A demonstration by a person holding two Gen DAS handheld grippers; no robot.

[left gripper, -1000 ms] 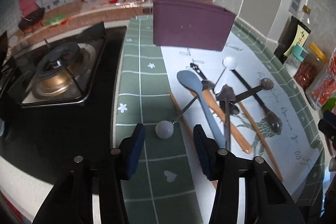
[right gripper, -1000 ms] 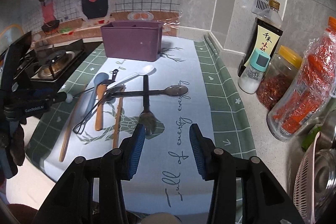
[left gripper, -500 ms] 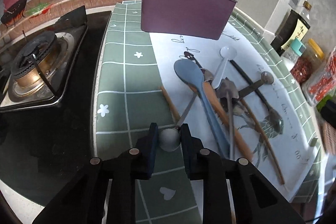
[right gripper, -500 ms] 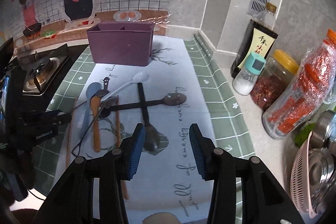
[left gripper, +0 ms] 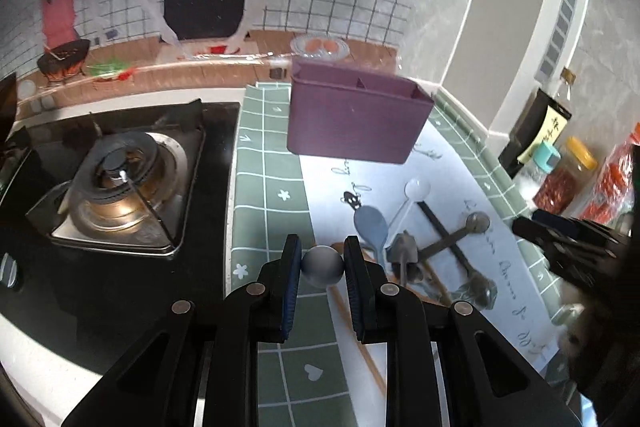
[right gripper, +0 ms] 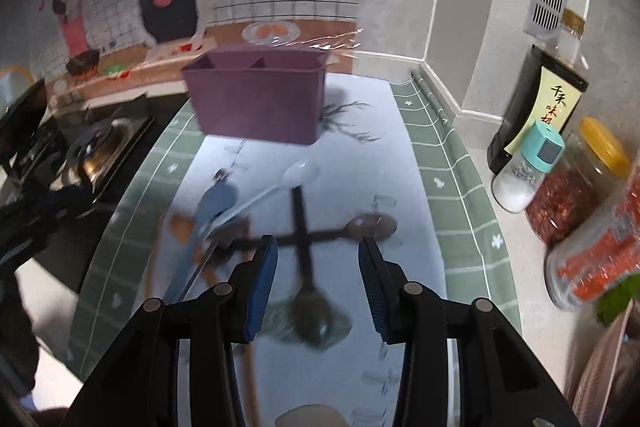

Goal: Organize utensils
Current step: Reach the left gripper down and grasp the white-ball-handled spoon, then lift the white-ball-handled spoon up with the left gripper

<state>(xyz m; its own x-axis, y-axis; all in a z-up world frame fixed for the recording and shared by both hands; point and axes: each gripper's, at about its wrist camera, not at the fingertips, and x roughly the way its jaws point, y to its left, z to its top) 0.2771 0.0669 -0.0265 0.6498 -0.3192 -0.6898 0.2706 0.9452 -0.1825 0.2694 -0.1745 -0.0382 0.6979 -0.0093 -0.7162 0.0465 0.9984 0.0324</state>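
While my left gripper (left gripper: 322,264) clamps the grey ball (left gripper: 322,265) that ends a thin utensil, I should lift straight and slowly so its hidden far end slips free of the pile in front of the purple holder (left gripper: 356,117). From my left wrist that shaft is covered by my own fingers. At my right wrist, my right gripper (right gripper: 318,277) hangs wide open and empty above the black spoon (right gripper: 310,297), also in front of the holder; blur smears the pile.

Gas stove (left gripper: 120,187), soy-sauce bottle (right gripper: 536,107), chili jar (right gripper: 576,187).
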